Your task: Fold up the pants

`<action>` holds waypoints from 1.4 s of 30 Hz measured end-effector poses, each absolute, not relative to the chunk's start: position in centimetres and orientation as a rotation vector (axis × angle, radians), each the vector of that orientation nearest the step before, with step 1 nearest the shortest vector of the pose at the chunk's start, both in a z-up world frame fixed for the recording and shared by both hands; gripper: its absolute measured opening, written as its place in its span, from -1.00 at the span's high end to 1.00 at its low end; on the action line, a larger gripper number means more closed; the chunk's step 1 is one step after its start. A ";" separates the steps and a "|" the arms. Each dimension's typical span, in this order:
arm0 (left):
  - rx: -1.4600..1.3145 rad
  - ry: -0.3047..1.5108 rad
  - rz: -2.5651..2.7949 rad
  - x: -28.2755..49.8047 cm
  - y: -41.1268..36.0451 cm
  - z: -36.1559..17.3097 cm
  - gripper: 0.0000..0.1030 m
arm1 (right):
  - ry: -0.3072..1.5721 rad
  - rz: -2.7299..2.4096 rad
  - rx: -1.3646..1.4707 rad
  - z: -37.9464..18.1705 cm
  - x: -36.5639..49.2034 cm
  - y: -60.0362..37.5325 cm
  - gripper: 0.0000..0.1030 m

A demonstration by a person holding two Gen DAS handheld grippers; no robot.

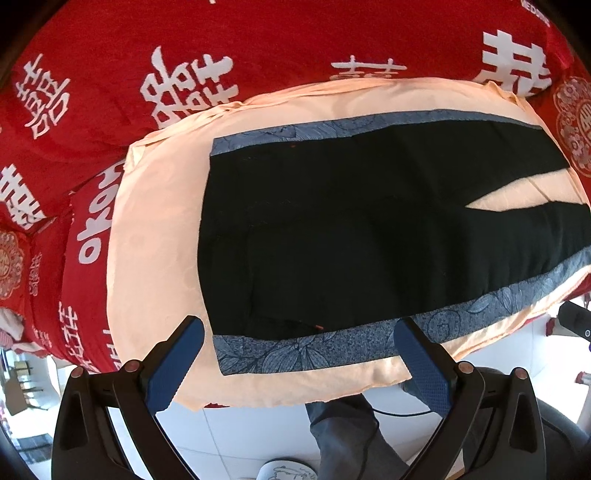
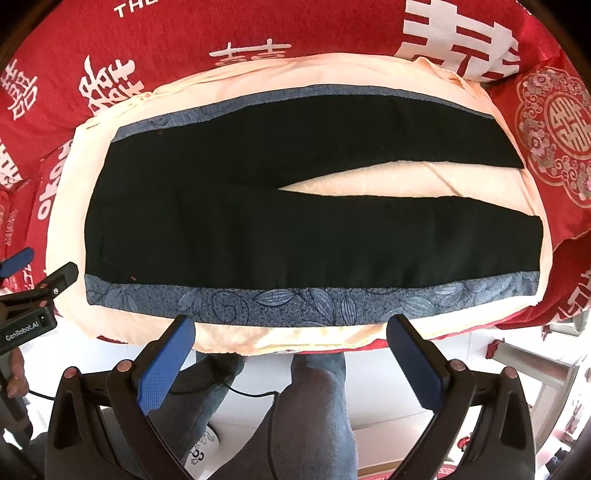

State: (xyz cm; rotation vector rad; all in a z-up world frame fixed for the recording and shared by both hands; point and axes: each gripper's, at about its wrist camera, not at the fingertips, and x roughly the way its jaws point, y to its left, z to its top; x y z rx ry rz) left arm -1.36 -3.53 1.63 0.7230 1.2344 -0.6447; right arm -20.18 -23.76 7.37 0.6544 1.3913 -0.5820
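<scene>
**Still unfolded: both grippers are hovering wide apart at the near edge**

Right now the left gripper point(image 1: 299, 339) is hanging with its blue pads spread wide and nothing between them, and the right gripper point(image 2: 290, 338) is doing the same. Neither is touching cloth.

Just ahead of both, the pants point(image 2: 258, 221) are lying flat on a peach cloth point(image 2: 229, 332), which is covering a red bedspread point(image 2: 258, 26). The waistband is sitting ahead and to the left of the left gripper, while the two legs are running off to the right, parted by a wedge of peach. A blue patterned side stripe point(image 2: 295, 299) is forming the edge nearest the pads.

Judging from this, the fold is not yet begun. The main risk is pinching the peach cloth along with the stripe, since the two are lying flush; that would be dragging the whole underlayer up. Grabbing only the top layer of the leg could also be leaving the lower layer behind and skewing the fold.

In the left wrist view the leg hems are running out of frame. The black fabric is swallowing its seams and any pocket detail. Below, a person's trouser legs point(image 2: 321, 398) are showing over a pale floor.
</scene>
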 end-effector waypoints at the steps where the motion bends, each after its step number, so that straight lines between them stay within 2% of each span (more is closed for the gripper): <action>1: 0.719 1.232 -0.633 -1.4 -3.5 1.7 -1.00 | 1.389 -0.573 0.657 7.4 -20.2 -24.1 -1.00; 16: 0.600 1.286 -0.348 -4.4 -2.5 2.7 -1.00 | 1.443 -0.371 0.756 4.6 -21.8 -28.7 -1.00; 26: 0.619 1.337 -0.385 -4.9 -1.7 -0.1 -1.00 | 1.442 -0.390 0.775 3.2 -21.1 -27.2 -1.00; 37: 0.596 1.369 -0.458 -2.9 -0.9 -4.7 -1.00 | 1.378 -0.444 0.972 -0.6 -20.4 -24.8 -1.00; 42: 0.400 1.400 -0.494 -0.8 2.5 -5.8 -1.00 | 1.244 -0.238 1.239 -3.4 -19.8 -22.1 -1.00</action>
